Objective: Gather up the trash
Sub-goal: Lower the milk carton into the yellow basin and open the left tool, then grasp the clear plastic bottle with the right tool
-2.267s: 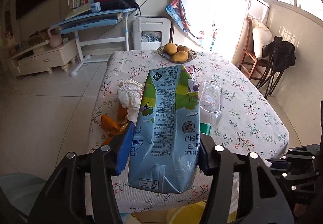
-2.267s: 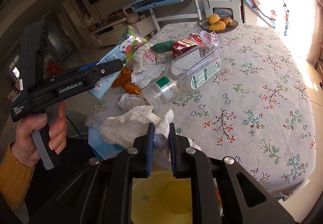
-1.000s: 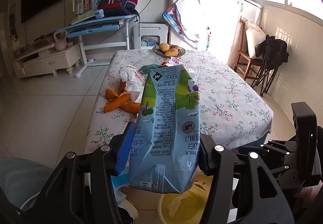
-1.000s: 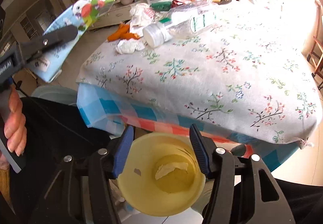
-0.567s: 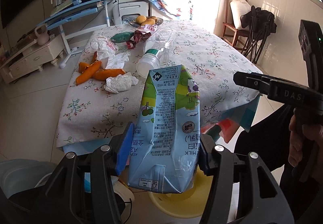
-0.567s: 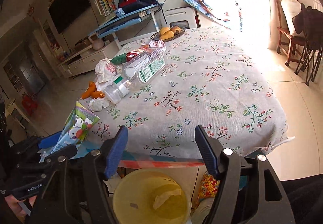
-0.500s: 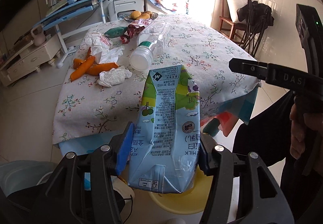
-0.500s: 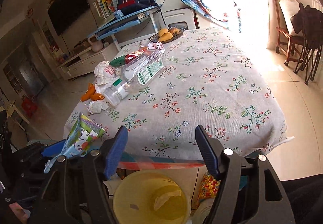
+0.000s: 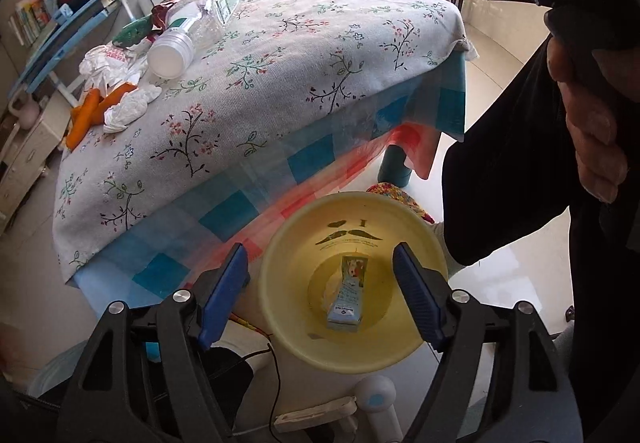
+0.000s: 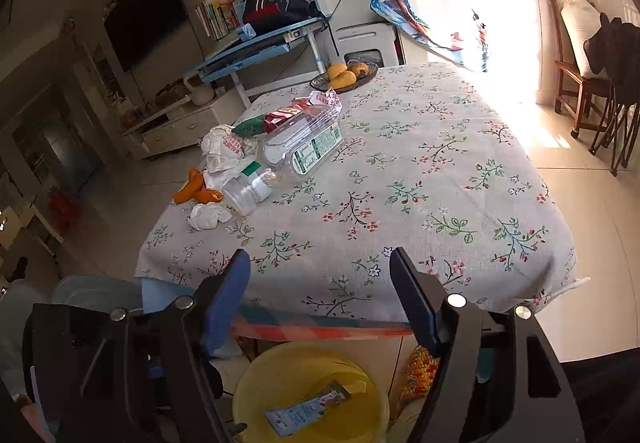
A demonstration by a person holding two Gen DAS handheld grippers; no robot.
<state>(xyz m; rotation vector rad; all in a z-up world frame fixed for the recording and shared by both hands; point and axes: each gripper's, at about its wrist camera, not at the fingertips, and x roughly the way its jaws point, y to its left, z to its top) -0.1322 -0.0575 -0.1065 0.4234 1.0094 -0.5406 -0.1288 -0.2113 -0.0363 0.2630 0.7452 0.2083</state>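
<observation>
both claws, left claw [image 9: 320, 287] and right claw [image 10: 318, 295], are spread and empty; milk carton [image 9: 347, 293] lies in the yellow bin [image 9: 280, 275] below. the round bottle [image 10: 288, 159] ahead on the table [image 10: 420, 179] could roll off if nudged.

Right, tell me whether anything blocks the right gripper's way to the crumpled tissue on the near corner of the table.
Nothing visible does. The right hand-held gripper hangs open above the table's near edge, and only bare floral tablecloth lies between it and the crumpled tissue. The plastic bottle lies just beyond the tissue, off the direct path.
</observation>
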